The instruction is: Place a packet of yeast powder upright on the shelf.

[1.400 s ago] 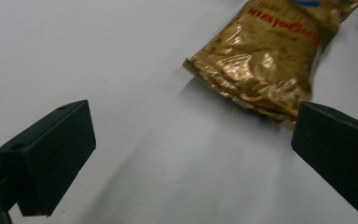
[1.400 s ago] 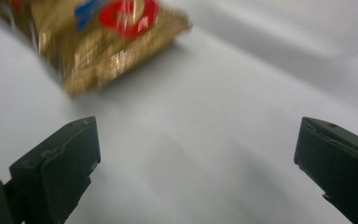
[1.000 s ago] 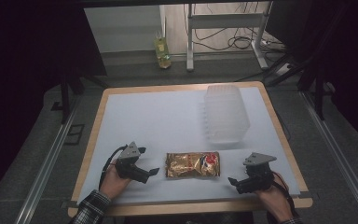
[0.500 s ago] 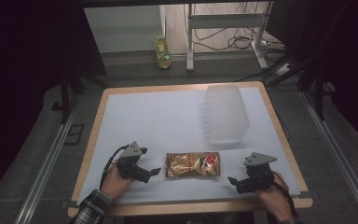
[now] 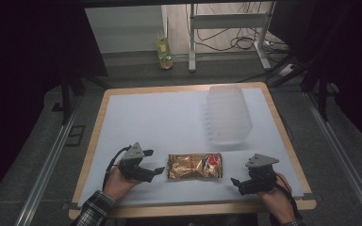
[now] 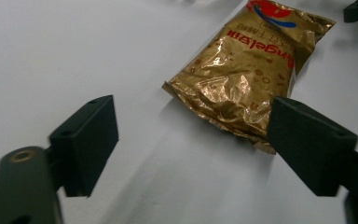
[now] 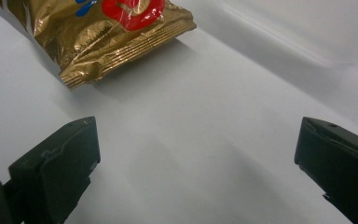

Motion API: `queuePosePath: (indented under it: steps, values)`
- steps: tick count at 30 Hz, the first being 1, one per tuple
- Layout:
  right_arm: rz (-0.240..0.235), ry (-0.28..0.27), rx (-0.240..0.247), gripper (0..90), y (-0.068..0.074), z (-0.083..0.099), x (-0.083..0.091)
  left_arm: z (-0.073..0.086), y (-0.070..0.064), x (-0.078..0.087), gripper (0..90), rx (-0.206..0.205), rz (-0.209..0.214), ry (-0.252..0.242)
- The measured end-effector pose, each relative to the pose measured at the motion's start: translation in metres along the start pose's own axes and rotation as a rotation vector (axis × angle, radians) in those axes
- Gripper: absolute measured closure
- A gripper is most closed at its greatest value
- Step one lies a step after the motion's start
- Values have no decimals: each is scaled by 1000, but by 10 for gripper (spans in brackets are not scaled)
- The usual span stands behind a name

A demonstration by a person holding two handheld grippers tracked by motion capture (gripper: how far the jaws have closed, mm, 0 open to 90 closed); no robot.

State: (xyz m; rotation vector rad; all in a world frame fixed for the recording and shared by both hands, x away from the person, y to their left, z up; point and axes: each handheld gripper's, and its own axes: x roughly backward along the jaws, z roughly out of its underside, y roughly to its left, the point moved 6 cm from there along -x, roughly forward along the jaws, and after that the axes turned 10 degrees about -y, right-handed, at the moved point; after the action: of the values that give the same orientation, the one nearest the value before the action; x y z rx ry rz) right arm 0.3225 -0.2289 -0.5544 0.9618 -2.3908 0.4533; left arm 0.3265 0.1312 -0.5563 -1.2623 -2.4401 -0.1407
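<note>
**Gold snack packet between two open grippers**

Item 1. Crinkled gold foil snack packet (image 5: 194, 165) with a red and blue logo, lying flat on the white table sheet (image 5: 160, 122). In the high view it sits between the two tools, just ahead of the left gripper's tips and a little further from the right gripper's.

Item 2. Left gripper (image 5: 156, 171), held in the person's left hand (image 5: 119, 181). Jaws spread wide, holding nothing. Its own view adds detail: the packet (image 6: 247, 74) lies ahead and towards the right-hand jaw, whose tip overlaps the packet's near corner in the picture; contact cannot be told. Red lettering on the foil reads here, not from above.

Item 3. Right gripper (image 5: 236, 184), held in the person's right hand (image 5: 278, 200). Jaws wide apart, empty. Its own view shows the packet's crimped end seam (image 7: 121, 42) ahead and to the left, well clear of both jaws.

Item 4. Clear ribbed plastic container (image 5: 227, 114), beyond the right gripper, apart from the packet; the high view gives its whole outline.
</note>
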Motion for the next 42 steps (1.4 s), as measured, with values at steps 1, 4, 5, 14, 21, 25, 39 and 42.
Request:
queuePosePath:
  steps: [1,4,5,14,21,25,39,42]
  values:
    - [0,1,4,0,0,0,0,-1,-1,0,207,-1,3,-1]
    - [5,1,5,0,0,0,0,-4,-3,1,280,4,17,-7]
    - [6,-2,3,0,0,0,0,-5,-4,1,298,8,23,-8]
    - [10,-7,1,0,-1,-1,-1,-14,-12,-4,446,-17,37,-38]
    - [4,-2,9,0,0,0,-2,-18,-16,-13,659,-29,50,-24]
    - [-2,7,15,0,1,1,-3,-18,-20,-21,770,-62,52,-5]
    - [-11,19,6,0,1,3,-6,-10,-26,-50,892,-68,63,47]
    - [-14,22,7,0,2,3,-6,-4,-25,-53,892,-58,47,60]
